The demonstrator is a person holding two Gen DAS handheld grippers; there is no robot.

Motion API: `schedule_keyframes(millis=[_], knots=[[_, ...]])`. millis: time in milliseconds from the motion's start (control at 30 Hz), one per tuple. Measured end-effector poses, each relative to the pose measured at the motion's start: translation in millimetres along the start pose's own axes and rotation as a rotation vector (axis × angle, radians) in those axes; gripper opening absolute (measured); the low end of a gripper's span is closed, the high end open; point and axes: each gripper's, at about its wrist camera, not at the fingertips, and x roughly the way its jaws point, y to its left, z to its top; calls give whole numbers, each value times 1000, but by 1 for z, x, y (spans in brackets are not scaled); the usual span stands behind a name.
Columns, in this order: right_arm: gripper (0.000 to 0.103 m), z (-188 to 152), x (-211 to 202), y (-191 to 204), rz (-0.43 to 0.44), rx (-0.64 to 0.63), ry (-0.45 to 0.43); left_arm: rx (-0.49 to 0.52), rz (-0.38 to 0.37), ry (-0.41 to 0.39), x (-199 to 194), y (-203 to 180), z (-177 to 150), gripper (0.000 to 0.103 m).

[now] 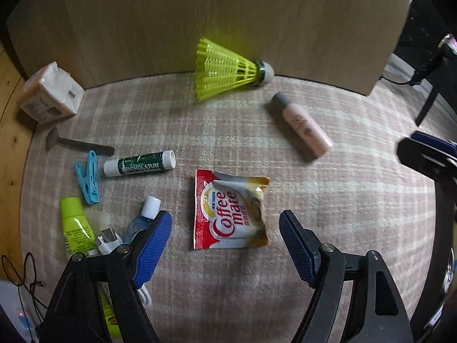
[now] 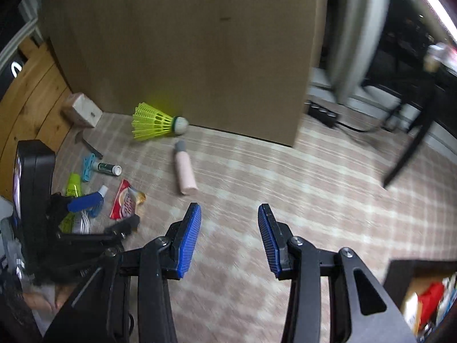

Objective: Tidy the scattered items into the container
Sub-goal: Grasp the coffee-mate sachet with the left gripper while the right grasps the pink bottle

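My left gripper point(image 1: 225, 223) is open, its jaws on either side of a red Coffee mate sachet point(image 1: 230, 210) lying flat on the checked cloth. A yellow shuttlecock point(image 1: 225, 70), a pink bottle point(image 1: 301, 123), a Mentholatum lip balm point(image 1: 140, 163), a blue clothes peg point(image 1: 88, 177), a yellow-green tube point(image 1: 75, 223) and a small blue bottle point(image 1: 142, 217) lie around. My right gripper point(image 2: 230, 214) is open and empty above bare cloth, right of the sachet point(image 2: 125, 200) and near the pink bottle point(image 2: 185, 171). A container point(image 2: 425, 297) with items shows at the lower right.
A large cardboard box point(image 1: 228, 23) stands behind the items. A tissue pack point(image 1: 50, 94) and a dark spoon-like tool point(image 1: 77, 143) lie at the left by the wooden floor. A white cable plug point(image 1: 110, 243) sits by my left finger. Chair legs point(image 2: 411, 143) stand at the right.
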Motion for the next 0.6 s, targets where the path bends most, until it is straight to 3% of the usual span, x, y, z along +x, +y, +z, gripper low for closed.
schedule_keyframes(millis=[433,533,600], knots=[[41,36,69,36,43,-57,101,-19,-6,6,17,11,-6,77],[41,40,79,41,40,-63,123,-17,-10,0,16,15,-7,74],[41,40,85,45,36,-70,142,-21,-10,-8,14,18,-9,66]])
